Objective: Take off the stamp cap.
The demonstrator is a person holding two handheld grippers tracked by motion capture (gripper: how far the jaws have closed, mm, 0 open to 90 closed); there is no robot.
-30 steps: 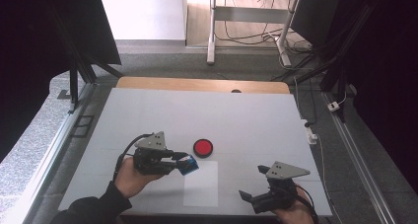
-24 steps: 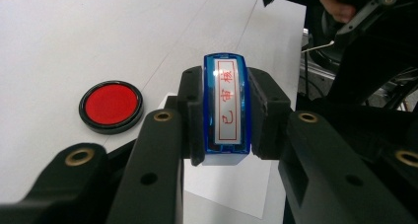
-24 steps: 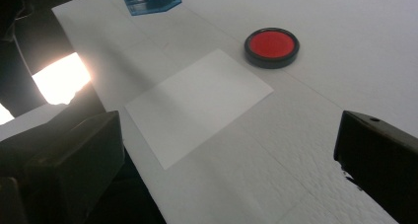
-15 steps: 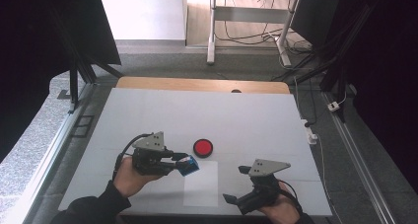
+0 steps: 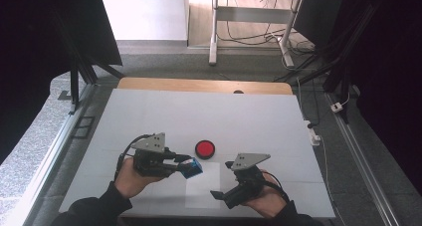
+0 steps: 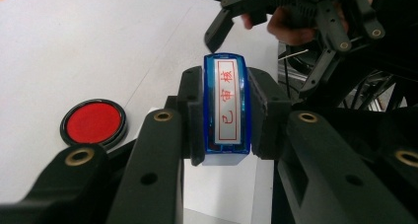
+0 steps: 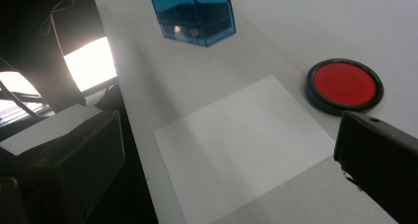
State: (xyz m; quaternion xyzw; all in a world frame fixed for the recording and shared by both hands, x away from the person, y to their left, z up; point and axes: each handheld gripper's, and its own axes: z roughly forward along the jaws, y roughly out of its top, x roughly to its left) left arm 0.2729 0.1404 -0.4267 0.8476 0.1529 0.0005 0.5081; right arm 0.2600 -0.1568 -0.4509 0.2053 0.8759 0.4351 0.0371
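Stamp work sat on the white table [image 5: 149, 116], the biggest thing in the high view, running from the wooden strip at its far edge down to the person's forearms at the near edge. A sheet of white paper [image 5: 203, 185] lay flat on it at about six o'clock from the table's middle, between the two hands. In the right gripper view the paper [image 7: 241, 145] was bare.

The left gripper [image 5: 186, 167], at about eight o'clock from the table's middle, pointed toward three o'clock with its jaws pinching a blue stamp [image 5: 191, 168] from both sides. In the left gripper view the stamp [image 6: 225, 108] stood between the black pads, its label showing red characters in a red frame. The stamp hung just off the paper's ten o'clock corner, clear of the surface.

The right gripper [image 5: 222, 195], at about five o'clock, pointed toward eight o'clock over the paper's near right edge, its jaws spread with nothing between them.

A round red ink pad [image 5: 205, 149] in a black rim rested just beyond the paper, at twelve o'clock from it, apart from both grippers.
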